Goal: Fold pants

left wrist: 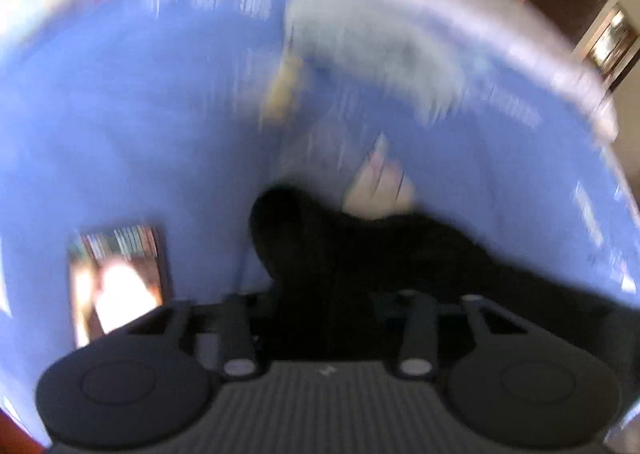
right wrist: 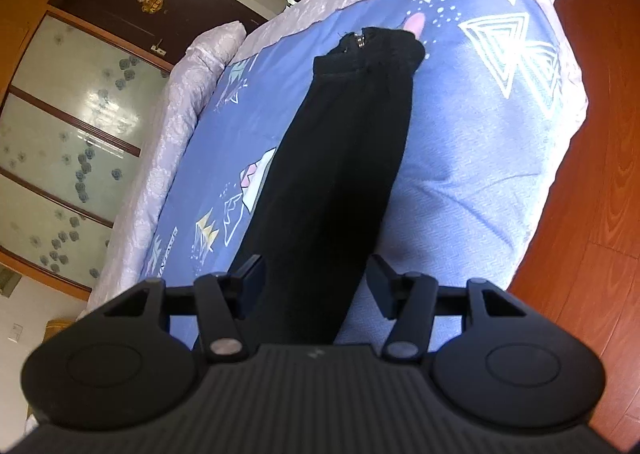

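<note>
Pants (right wrist: 340,157), black ones, run straight out between the right gripper's (right wrist: 316,282) fingers (right wrist: 250,274), which sit spread wide on either side of the cloth without pinching it, so that one's just hovering around the near end. From there the fabric stretches as one long narrow strip across the blue patterned bedspread (right wrist: 460,157), with the waistband and zipper at the far end. On the left gripper (left wrist: 328,306) side the view is badly smeared; black fabric (left wrist: 360,254) bunches right at the fingers, but honestly I can't tell if they're clamped on it or not. Past the bed there's a pale quilted border (right wrist: 180,113), a wood floor (right wrist: 600,133) on one side and frosted glass wardrobe doors (right wrist: 72,125) on the other.
</note>
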`<state>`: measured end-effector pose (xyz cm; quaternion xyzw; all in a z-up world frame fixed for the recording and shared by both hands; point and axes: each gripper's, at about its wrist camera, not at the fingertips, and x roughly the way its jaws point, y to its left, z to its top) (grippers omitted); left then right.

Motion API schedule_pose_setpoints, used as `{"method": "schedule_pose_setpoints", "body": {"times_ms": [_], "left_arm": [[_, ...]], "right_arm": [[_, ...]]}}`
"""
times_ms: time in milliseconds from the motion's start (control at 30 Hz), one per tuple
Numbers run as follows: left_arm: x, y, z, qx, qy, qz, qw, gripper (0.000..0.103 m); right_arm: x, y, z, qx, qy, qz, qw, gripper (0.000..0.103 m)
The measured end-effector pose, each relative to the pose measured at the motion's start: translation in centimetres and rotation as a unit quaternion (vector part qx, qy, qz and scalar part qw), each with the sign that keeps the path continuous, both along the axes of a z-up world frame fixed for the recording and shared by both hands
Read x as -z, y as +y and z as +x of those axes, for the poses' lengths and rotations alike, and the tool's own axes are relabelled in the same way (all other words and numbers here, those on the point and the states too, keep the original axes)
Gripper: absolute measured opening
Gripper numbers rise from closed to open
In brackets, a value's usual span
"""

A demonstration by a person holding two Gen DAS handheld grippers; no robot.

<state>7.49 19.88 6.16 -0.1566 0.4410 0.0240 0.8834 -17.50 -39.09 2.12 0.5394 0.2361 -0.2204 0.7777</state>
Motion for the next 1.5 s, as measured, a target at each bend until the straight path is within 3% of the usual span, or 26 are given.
{"method": "schedule_pose_setpoints", "body": {"times_ms": [67,100,167,233,267,300,367,433,533,633,733,867,933,1000,1100,1133,1267,1367,1500], "left_arm": [[-2.2,-0.6,-0.7,0.002,-0.047,0.024,0.9986,0.028],[-2.4,-0.9,-0.6,0.0,-0.051,0.038,0.998,0.029],[-0.7,-1.9,0.8,-0.003,-0.018,0.091,0.9957,0.034],[3.1,-2.3,2.7,-0.006,0.052,0.14,0.9888,0.052],[4.5,-2.1,3.1,-0.022,0.075,0.143,0.9866,0.066],[4.4,-1.8,2.8,-0.042,0.067,0.137,0.9874,0.074],[3.0,-1.1,1.7,-0.058,0.05,0.11,0.991,0.076],[1.6,-0.3,0.8,-0.078,0.035,0.094,0.9919,0.086],[-0.6,1.3,-0.8,-0.146,0.007,0.098,0.9844,0.086],[-2.6,2.7,-3.3,-0.186,-0.017,0.051,0.9811,0.08],[-4.0,0.9,-4.8,-0.136,-0.048,0.015,0.9895,0.079],[-3.5,-4.5,-5.3,-0.027,-0.056,-0.022,0.9978,0.081],[-2.2,-7.2,-4.7,0.004,-0.037,-0.002,0.9993,0.081],[0.2,-9.4,-3.4,0.011,-0.002,0.049,0.9988,0.081],[5.1,-10.2,-1.2,-0.008,0.092,0.108,0.9899,0.08],[5.3,-10.7,-1.3,-0.006,0.073,0.123,0.9897,0.082],[5.4,-12.5,-1.0,-0.007,0.088,0.167,0.9819,0.083],[4.5,-11.7,-0.9,-0.016,0.094,0.142,0.9853,0.081],[2.3,-11.2,-2.2,-0.014,0.073,0.086,0.9936,0.081]], "right_arm": [[0.0,0.0,0.1,-0.003,-0.001,-0.004,1.0,0.059],[0.0,0.0,0.0,-0.004,-0.003,-0.005,1.0,0.059],[0.5,-0.3,0.0,-0.001,-0.004,-0.001,1.0,0.059],[0.9,-0.5,-0.3,0.002,-0.005,0.012,1.0,0.059],[1.2,-0.6,-0.5,0.004,-0.007,0.017,1.0,0.059],[1.2,-0.7,-0.9,0.004,-0.007,0.02,1.0,0.059],[1.1,-1.0,-1.6,0.007,-0.01,0.018,1.0,0.059],[0.7,-1.4,-2.3,0.013,-0.01,0.007,1.0,0.059],[0.2,-1.8,-2.5,0.015,-0.02,-0.015,1.0,0.059],[-0.1,-2.1,-2.0,0.011,-0.024,-0.038,0.999,0.059],[0.1,-2.6,-1.5,0.023,-0.013,-0.065,0.998,0.059],[0.9,-4.3,-1.9,0.047,-0.012,-0.072,0.996,0.059],[1.2,-5.4,-2.1,0.058,-0.01,-0.083,0.995,0.059],[1.4,-6.8,-2.1,0.068,-0.015,-0.09,0.994,0.059],[2.4,-9.0,-1.6,0.077,-0.021,-0.084,0.993,0.059],[2.9,-9.6,-1.3,0.08,-0.021,-0.077,0.994,0.059],[4.3,-10.9,-0.1,0.089,-0.032,-0.071,0.993,0.057],[4.1,-11.3,1.0,0.065,-0.039,-0.055,0.996,0.018],[1.3,-9.7,1.7,0.027,-0.08,-0.07,0.994,0.017]]}}
